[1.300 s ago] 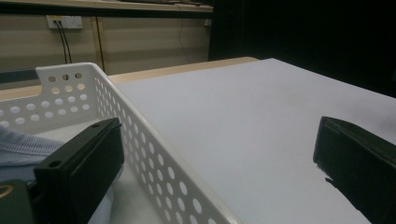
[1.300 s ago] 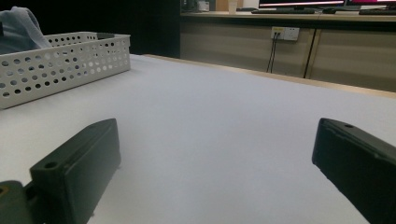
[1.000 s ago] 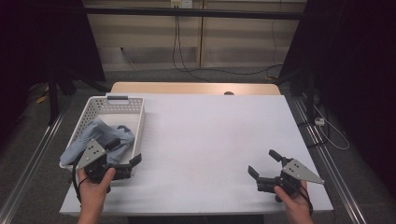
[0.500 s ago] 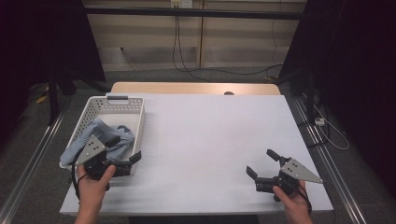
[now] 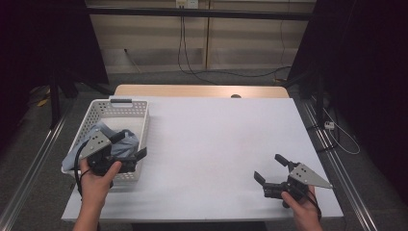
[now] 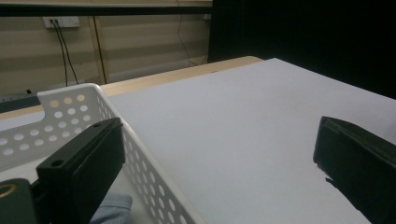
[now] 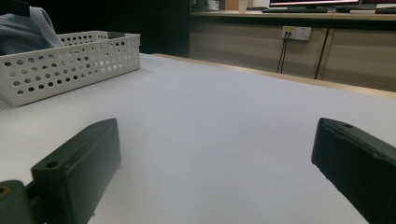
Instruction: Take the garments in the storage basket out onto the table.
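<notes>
High view, my left gripper (image 5: 129,146) wide open straddling white basket (image 5: 139,103) wall at 8 o'clock, blue cloth (image 5: 126,140) inside, right gripper (image 5: 270,167) wide open on table (image 5: 211,139) at 5 o'clock.

Overhead light falls evenly on the white table (image 5: 216,144); the surroundings stay dark. Shadows are faint. Both gripper views are soft, with near jaws blurred. No glare.

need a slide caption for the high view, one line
Left gripper open over the near end of a white perforated basket holding blue cloth; right gripper open, low over the white table.
</notes>
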Motion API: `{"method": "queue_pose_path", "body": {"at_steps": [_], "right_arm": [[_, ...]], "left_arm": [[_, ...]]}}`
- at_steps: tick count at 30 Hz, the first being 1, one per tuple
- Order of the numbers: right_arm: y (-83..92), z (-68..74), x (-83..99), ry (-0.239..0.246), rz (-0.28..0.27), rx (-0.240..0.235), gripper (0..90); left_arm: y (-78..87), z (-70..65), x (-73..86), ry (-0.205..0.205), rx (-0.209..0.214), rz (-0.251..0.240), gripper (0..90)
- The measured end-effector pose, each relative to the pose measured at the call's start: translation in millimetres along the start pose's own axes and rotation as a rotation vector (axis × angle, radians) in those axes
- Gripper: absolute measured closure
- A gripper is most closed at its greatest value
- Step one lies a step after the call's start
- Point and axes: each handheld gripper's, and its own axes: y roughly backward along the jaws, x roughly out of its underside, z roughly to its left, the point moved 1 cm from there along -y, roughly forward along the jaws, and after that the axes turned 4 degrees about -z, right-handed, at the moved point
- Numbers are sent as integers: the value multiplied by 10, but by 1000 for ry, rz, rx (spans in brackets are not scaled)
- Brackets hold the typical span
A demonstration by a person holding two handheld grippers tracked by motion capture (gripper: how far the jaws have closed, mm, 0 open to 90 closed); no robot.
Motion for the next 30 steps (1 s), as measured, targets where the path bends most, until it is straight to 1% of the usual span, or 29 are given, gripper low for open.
{"method": "queue_pose_path", "body": {"at_steps": [3,4,5,9,11,15,21,22,23,24,25,27,30], "right_arm": [[10,-2,2,4,3,2,11],[13,-3,3,4,4,5,11],[13,-3,3,4,4,5,11],[22,-6,7,0,4,7,11],[23,-7,7,1,5,9,11],[22,-5,5,-3,3,8,12],[19,-4,7,-2,5,6,13],[19,-4,7,-2,5,6,13],[21,-6,6,2,4,5,13],[21,-6,6,2,4,5,13],[22,-6,6,2,3,5,12],[24,-4,5,-1,4,6,13],[26,-7,7,2,4,3,12]], "left_arm": [[-6,35,-33,-7,-7,14,24],[5,71,-56,-8,-13,20,24],[5,71,-56,-8,-13,20,24],[51,165,-110,-15,-31,42,24],[60,179,-122,-13,-35,44,24],[98,260,-188,-12,-46,58,24],[103,294,-250,-17,-42,87,26],[99,295,-259,-19,-38,88,26],[98,300,-273,-30,-37,98,27],[92,301,-280,-30,-35,101,27],[86,306,-290,-39,-35,113,26],[72,310,-302,-40,-34,117,26],[60,322,-325,-24,-28,116,26]]}}
